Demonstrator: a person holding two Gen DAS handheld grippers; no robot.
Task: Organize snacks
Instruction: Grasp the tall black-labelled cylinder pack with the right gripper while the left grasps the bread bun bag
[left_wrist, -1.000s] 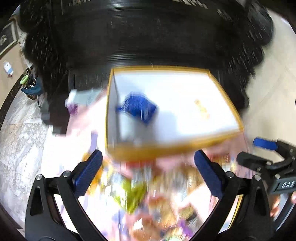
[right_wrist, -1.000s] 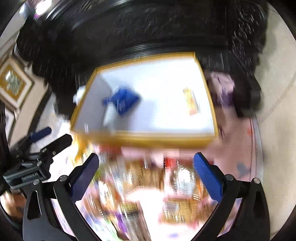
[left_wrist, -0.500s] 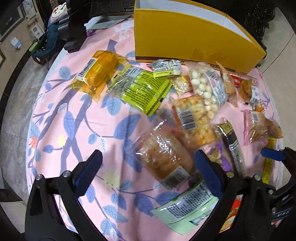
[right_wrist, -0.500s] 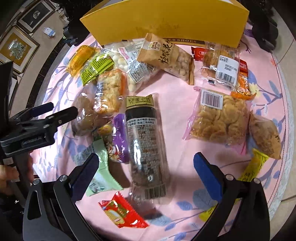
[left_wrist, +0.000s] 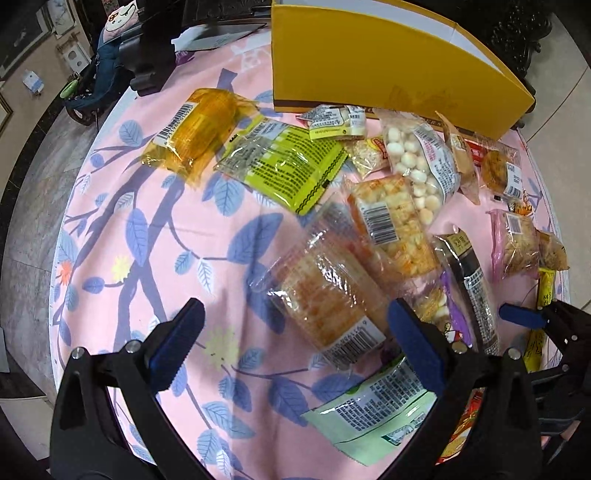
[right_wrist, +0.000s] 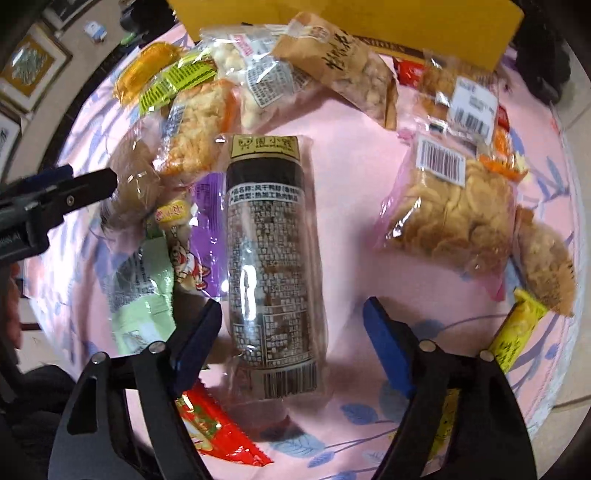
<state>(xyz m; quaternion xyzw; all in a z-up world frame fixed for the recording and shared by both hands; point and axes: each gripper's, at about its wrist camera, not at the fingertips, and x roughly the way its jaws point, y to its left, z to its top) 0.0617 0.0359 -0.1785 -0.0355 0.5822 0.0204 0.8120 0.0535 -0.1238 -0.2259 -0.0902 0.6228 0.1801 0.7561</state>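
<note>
We line up on the dark meat-snack pack (right_wrist: 275, 258)
R gripper (right_wrist: 291, 334) jaws narrowing, not yet touching; L gripper (left_wrist: 293, 343) wide. We'd centre before pinching; yellow box (left_wrist: 388, 70) at 12.

We see a pink leaf-print cloth (left_wrist: 147, 236) covering the worktop. Beyond its far-left edge hang framed pictures (right_wrist: 35, 61), above grey marble floor (left_wrist: 26, 229).

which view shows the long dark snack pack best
The right wrist view: the long dark clear-wrapped snack pack lies centred, whole, label readable. The left wrist view catches it only at the right edge, narrow and foreshortened.
</note>
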